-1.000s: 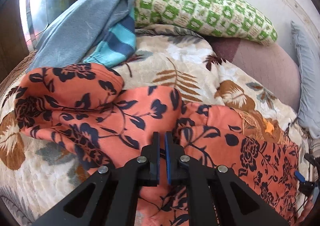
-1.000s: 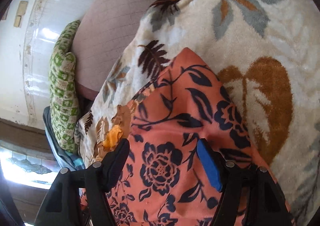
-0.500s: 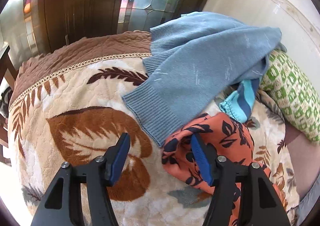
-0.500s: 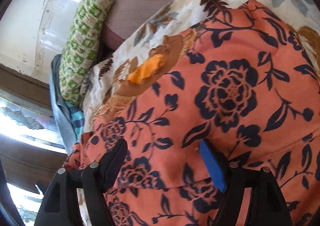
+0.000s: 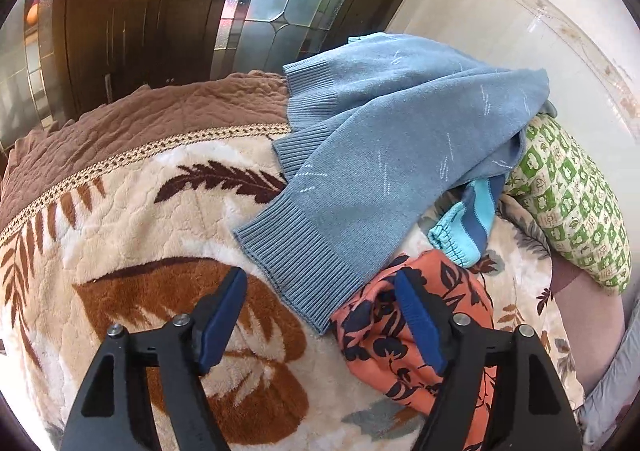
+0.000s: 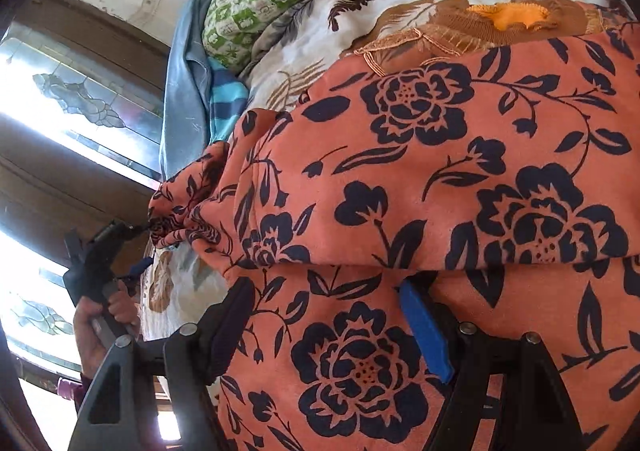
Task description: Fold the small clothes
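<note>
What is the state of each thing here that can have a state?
Left gripper: jaws opening, nothing between them.
Right gripper: open above the orange cloth, not gripping.
Orange flowered garment: partly folded, one end bunched.
Blue sweater: unfolded, lying loose.
Striped garment: mostly under the sweater.

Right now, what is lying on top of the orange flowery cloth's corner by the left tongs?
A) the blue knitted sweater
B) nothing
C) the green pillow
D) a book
A: the blue knitted sweater drapes its ribbed hem over the orange flowery cloth.
</note>
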{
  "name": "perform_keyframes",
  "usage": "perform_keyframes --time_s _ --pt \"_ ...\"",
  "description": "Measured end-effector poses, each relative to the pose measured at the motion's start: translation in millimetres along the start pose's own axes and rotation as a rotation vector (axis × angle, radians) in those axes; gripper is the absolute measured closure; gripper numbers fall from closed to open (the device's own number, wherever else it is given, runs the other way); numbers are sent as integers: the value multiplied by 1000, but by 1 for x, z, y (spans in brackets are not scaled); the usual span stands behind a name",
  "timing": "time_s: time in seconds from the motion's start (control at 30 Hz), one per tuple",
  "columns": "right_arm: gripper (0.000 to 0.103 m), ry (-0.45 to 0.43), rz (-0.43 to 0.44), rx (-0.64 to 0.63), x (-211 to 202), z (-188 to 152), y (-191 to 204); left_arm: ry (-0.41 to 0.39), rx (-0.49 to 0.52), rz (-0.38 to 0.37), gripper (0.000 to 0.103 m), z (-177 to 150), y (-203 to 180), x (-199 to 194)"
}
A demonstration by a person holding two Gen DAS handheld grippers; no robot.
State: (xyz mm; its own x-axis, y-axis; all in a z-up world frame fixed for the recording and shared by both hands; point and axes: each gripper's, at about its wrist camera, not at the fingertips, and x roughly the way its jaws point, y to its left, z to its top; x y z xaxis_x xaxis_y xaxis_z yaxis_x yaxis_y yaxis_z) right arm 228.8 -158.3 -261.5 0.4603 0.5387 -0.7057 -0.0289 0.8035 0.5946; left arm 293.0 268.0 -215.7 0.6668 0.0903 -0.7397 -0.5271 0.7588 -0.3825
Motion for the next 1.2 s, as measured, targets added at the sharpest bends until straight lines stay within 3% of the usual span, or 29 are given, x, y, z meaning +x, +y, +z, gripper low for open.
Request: perform_keyframes --time_s 0.1,0.23,0.3,0.33,0.37,0.5,0.57,0.67,0.83,0.93,1.0,1.03,1.07,1.13,1.2 --pt "25 8 17 15 0 1 -4 -7 72 -16 15 -2 -16 5" --pt "25 5 20 28 -2 1 -6 37 171 10 18 -11 -32 27" --pt "25 5 6 5 -1 0 -2 51 217 -5 62 -15 -39 33" --pt "25 5 -1 -5 -1 0 0 76 230 -25 95 -17 -43 35" --pt "25 6 -6 -13 1 -1 2 78 244 -39 97 -19 -46 33" --pt "25 16 -6 -2 0 1 2 42 320 -75 98 -26 -63 16" --pt "25 23 3 28 -3 3 0 18 329 -192 98 -27 -73 -4" --pt "25 30 18 63 -13 15 -5 -56 463 -381 98 -43 -108 -43" --pt "25 -84 64 144 -66 44 -23 -78 690 -622 98 -122 -185 -92" --pt "25 -176 38 182 -107 58 -45 -49 923 -678 97 -202 -232 -113" --pt "25 -225 19 221 -132 63 -61 -3 1112 -645 81 -254 -255 -113" --pt "25 -245 9 247 -144 64 -71 0 1198 -604 63 -274 -262 -111" --pt "23 -262 1 270 -153 65 -80 -23 1256 -570 56 -287 -266 -111" --pt "20 -280 -7 309 -167 65 -95 -69 1278 -577 53 -286 -265 -115" --pt "20 -254 -19 316 -169 67 -103 -70 1191 -641 43 -256 -257 -119"
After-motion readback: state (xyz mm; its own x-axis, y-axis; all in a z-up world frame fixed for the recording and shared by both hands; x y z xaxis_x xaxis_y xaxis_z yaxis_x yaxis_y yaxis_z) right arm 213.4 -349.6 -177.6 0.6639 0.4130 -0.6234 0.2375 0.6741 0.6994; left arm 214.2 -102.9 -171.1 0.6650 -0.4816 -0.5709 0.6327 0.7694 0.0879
